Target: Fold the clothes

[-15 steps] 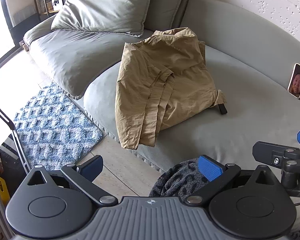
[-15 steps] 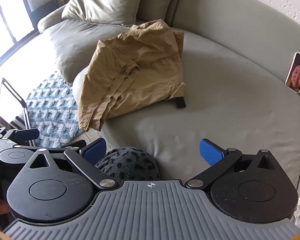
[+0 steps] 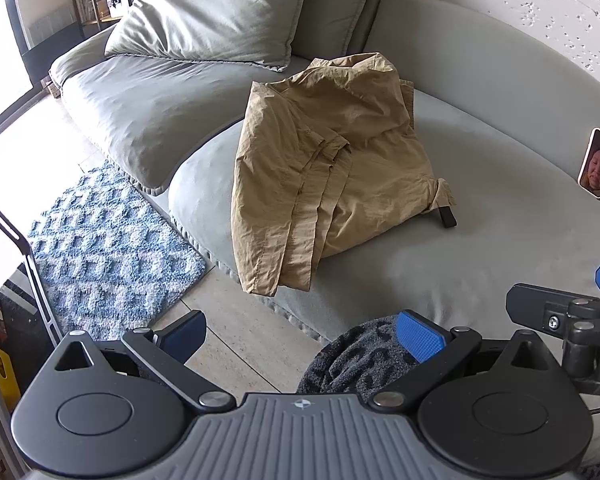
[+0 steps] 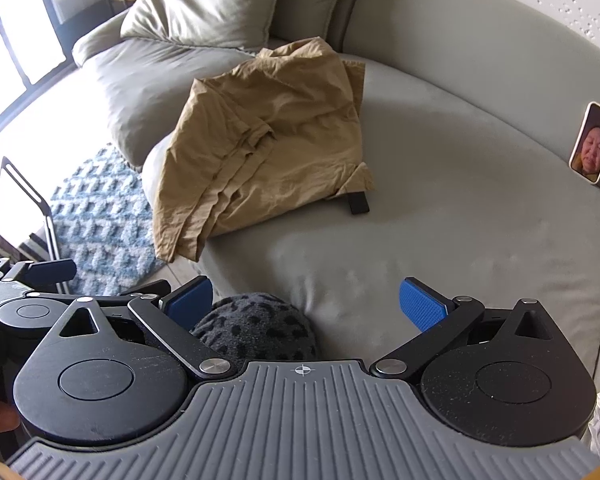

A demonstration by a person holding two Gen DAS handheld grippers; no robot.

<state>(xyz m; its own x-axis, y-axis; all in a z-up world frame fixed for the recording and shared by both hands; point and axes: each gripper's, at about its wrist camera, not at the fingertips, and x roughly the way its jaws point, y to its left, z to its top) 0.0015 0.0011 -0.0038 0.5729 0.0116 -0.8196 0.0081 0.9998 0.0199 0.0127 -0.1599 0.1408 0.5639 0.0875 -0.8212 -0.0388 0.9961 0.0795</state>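
**Both grippers open, tan garment lying on the sofa**

The tan garment (image 3: 332, 168) is lying crumpled on the grey sofa (image 3: 480, 240), near the front edge of the round seat. One part of it is hanging a little over that edge, toward the floor. A small black tab (image 3: 447, 216) is sticking out from under its right corner and is resting on the seat. Behind the garment a big grey cushion (image 3: 216, 12) is leaning against the sofa back.

The left gripper (image 3: 300, 330) is pointing down toward the seat edge. Its jaws are standing wide apart and nothing is between the blue pads; it is holding nothing. The right gripper (image 4: 306, 300) is also standing fully open and empty. In the left wrist view a part of the right gripper is showing at the right border, so the two are being held side by side. Both are well apart from the garment.

Just below the grippers a dark spotted fabric (image 4: 256, 332) is showing; I cannot tell what it is.

A phone (image 4: 594, 142) is standing upright against the sofa back at the right, with its screen lit. On the floor, left of the sofa, a blue and white rug (image 3: 108, 240) is lying.
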